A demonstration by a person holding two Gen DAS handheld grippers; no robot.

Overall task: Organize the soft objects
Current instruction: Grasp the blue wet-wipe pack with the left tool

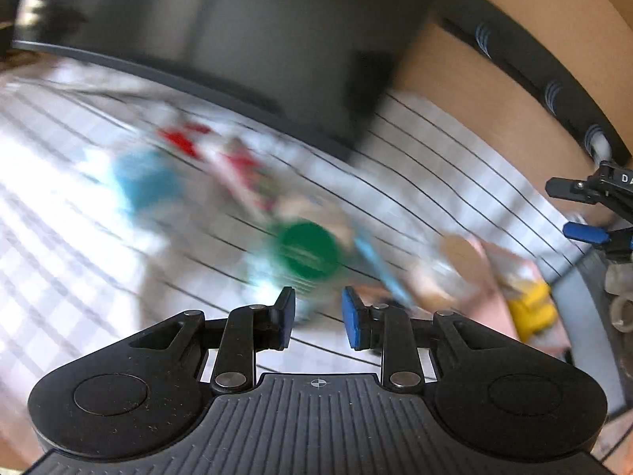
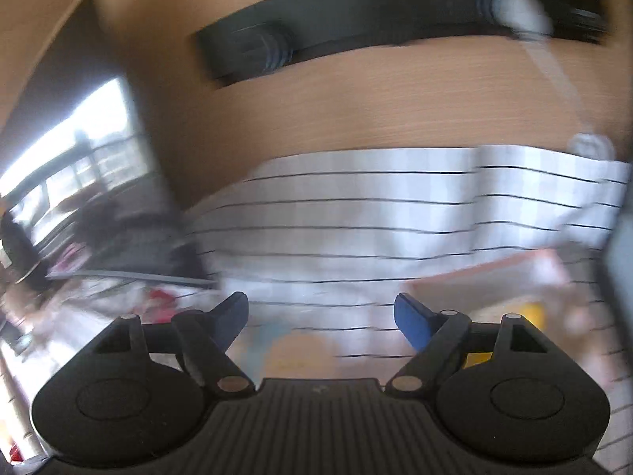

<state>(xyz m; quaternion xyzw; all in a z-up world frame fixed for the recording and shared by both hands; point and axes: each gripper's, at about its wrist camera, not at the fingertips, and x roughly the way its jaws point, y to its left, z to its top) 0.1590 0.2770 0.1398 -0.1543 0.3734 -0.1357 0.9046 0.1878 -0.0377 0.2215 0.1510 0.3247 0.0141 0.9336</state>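
Both views are motion-blurred. In the left wrist view, several soft items lie on a white striped cloth (image 1: 455, 150): a blue one (image 1: 144, 182), a red one (image 1: 182, 140), a green round one (image 1: 308, 251), a tan one (image 1: 461, 255) and a yellow one (image 1: 530, 308) on a pink sheet (image 1: 496, 308). My left gripper (image 1: 318, 312) is open and empty, just short of the green item. My right gripper (image 2: 320, 316) is open wide and empty above the cloth (image 2: 356, 206); it also shows at the right edge of the left wrist view (image 1: 585, 213).
A dark box or bin (image 1: 257, 39) stands on the cloth at the back. A wooden wall (image 2: 336, 99) with a black bar (image 2: 395, 8) rises behind the cloth. A window with a railing (image 2: 71, 150) is at the left.
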